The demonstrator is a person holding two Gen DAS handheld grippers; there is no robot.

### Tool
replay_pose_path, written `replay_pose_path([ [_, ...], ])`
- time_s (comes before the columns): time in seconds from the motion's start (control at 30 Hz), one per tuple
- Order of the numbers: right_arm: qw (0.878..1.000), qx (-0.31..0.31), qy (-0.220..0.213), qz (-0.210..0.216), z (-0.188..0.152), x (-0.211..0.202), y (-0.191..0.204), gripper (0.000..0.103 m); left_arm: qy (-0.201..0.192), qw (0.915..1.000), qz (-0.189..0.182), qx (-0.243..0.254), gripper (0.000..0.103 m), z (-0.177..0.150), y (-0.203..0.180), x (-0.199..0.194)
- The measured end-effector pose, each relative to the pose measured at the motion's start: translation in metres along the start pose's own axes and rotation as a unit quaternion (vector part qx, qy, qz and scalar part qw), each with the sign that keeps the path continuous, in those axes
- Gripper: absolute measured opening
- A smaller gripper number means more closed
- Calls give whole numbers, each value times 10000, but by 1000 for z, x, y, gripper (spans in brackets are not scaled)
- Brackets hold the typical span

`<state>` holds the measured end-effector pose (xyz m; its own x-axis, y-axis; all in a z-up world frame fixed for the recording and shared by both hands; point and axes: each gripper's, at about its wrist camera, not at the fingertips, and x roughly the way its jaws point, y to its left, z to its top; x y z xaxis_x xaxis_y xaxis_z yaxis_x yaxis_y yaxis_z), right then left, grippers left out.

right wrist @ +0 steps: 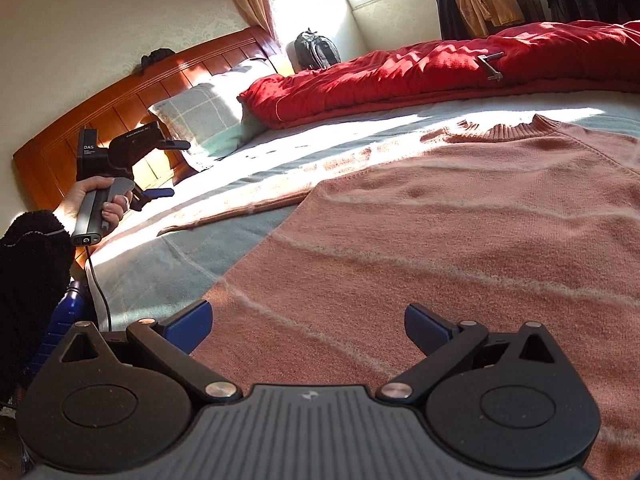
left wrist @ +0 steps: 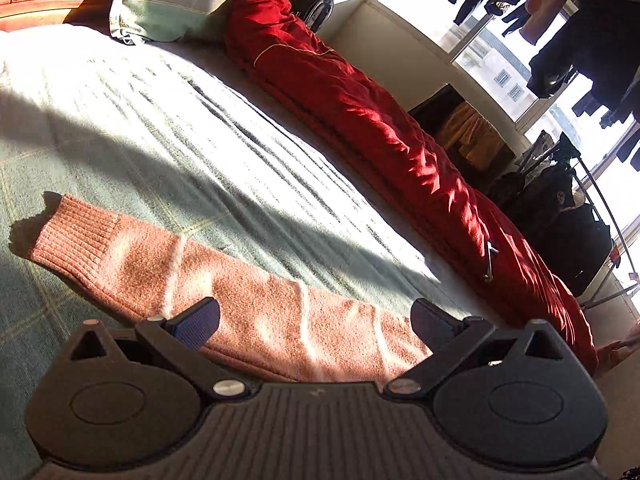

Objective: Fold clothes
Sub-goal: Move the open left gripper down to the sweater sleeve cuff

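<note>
A pink knitted sweater (right wrist: 440,240) with thin pale stripes lies flat on the bed, collar toward the far side. Its left sleeve (left wrist: 224,292) stretches across the sheet in the left wrist view, ribbed cuff at the left. My left gripper (left wrist: 316,322) is open, its jaws spread just above the sleeve, holding nothing. It also shows in the right wrist view (right wrist: 172,168), held in a hand over the bed's left side. My right gripper (right wrist: 308,326) is open and empty over the sweater's lower body.
The bed has a pale green checked sheet (left wrist: 120,140) and a matching pillow (right wrist: 204,120) against a wooden headboard (right wrist: 120,112). A red quilt (left wrist: 360,120) lies along the far edge. A backpack (right wrist: 316,50), windows and hanging dark clothes (left wrist: 580,40) stand beyond.
</note>
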<state>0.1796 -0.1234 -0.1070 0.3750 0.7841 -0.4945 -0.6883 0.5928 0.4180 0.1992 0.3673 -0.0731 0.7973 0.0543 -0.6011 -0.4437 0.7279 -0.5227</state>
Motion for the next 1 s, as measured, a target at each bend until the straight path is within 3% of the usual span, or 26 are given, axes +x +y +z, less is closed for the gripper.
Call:
replay_pose_path([
  [0.17, 9998, -99, -120, 89, -3, 15, 3, 103, 21, 9991, 1, -419, 100, 40, 30, 51],
  [0.3, 9994, -133, -149, 276, -5, 20, 4, 103, 113, 9982, 265, -533, 100, 40, 53, 73],
  [0.43, 9993, -210, -105, 274, -8, 27, 6, 103, -110, 9967, 214, -773, 99, 44, 83, 63],
  [0.67, 9997, -75, 34, 248, -12, 35, 2, 103, -562, 9873, 760, -1274, 99, 52, 133, 20],
  [0.8, 9994, -153, -32, 307, -11, 30, 9, 103, -693, 9846, 893, -1334, 98, 51, 128, 1],
  [0.9, 9990, -310, -122, 297, -10, 24, 16, 103, -633, 9883, 542, -1276, 98, 44, 115, -9],
  [1.0, 9988, -369, -160, 287, -9, 20, 20, 103, -479, 9870, 666, -1384, 97, 25, 108, -11],
])
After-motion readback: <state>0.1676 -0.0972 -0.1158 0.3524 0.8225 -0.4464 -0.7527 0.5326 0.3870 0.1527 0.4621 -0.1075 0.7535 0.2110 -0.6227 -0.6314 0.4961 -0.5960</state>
